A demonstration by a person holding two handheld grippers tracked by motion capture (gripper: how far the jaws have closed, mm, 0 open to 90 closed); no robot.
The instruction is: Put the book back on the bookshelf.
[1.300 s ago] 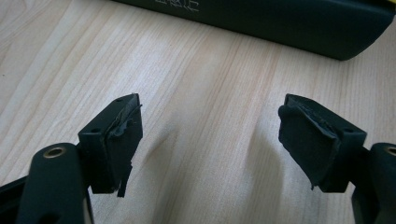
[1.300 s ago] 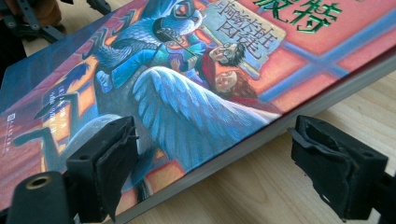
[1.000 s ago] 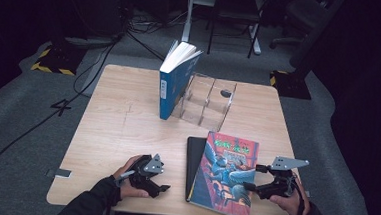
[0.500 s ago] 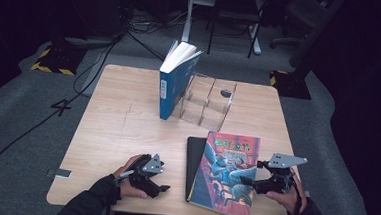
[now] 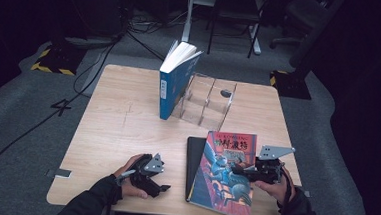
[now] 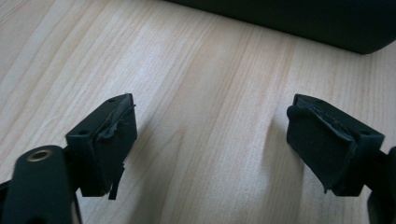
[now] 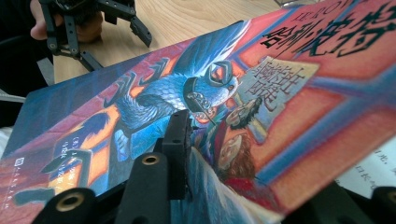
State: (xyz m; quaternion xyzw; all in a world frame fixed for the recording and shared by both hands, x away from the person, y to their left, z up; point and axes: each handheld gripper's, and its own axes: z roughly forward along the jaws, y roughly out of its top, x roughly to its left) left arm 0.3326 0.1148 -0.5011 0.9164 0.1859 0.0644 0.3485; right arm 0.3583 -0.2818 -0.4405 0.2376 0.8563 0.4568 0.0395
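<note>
Colourful paperback [image 5: 227, 175] lies at the lower right of the high view, its left part overlapping a black book [image 5: 194, 158] on the desk [image 5: 122, 118]. Right claw [image 5: 242, 172] sits at the paperback's right edge; its jaws have just been closing, and in the right gripper view one jaw lies on the cover [image 7: 233, 93] while the edge lifts over the other, so the cover is pinched. Left claw [image 5: 161, 186], at lower centre-left of the high view, rests beside the black book with its jaws spread over bare wood. A blue book [image 5: 172, 86] stands upright against a clear divider rack [image 5: 206, 103] at upper centre.
</note>
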